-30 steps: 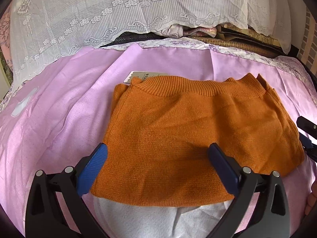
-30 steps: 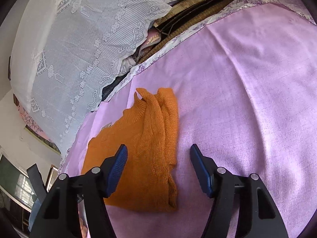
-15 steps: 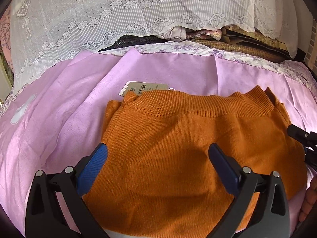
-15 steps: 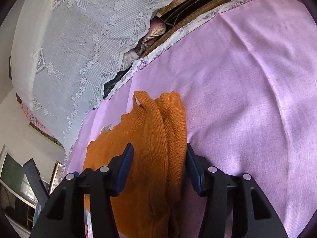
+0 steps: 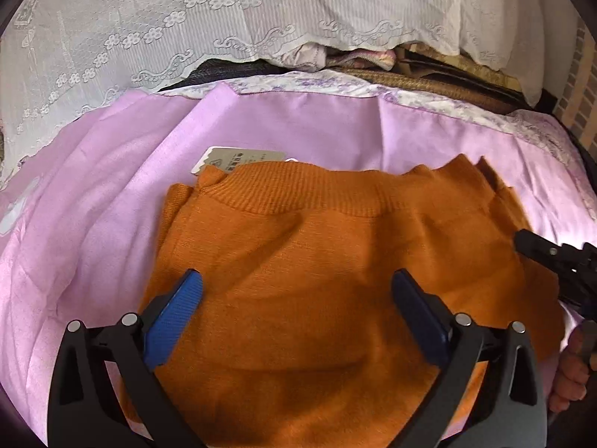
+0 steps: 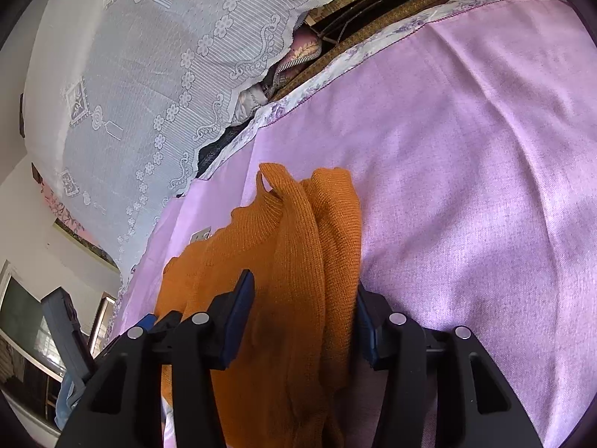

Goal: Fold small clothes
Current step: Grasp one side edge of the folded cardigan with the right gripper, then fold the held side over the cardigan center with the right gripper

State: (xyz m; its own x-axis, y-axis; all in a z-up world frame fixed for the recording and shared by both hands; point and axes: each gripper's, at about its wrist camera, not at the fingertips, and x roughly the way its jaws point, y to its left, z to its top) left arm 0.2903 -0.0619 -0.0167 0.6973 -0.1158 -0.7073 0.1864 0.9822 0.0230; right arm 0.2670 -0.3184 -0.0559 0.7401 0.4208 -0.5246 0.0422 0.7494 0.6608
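Note:
An orange knit sweater [image 5: 298, 231] lies flat on the lilac sheet [image 5: 93, 224], ribbed collar at the far side, with a paper tag [image 5: 238, 158] sticking out beyond it. My left gripper [image 5: 296, 280] hovers open and wide over the sweater's near middle, nothing pinched. My right gripper [image 6: 304, 287] straddles the sweater's [image 6: 298, 231] bunched right edge. Its jaws are closing with the knit folds between them, and the pads are not clearly pressing. In the left wrist view the right gripper [image 5: 541, 250] shows at the sweater's right side.
A white lace cloth [image 5: 186, 18] covers piled things behind the sheet's floral border. A person's hand [image 5: 567, 373] shows at the lower right. Bare lilac sheet [image 6: 466, 186] stretches to the right of the sweater. A window and furniture sit at far left [image 6: 22, 328].
Both grippers moved forward over the sweater, and the white cloth at its near edge dropped out of view. The right jaws narrowed around the sweater's right edge, where the knit has bunched up.

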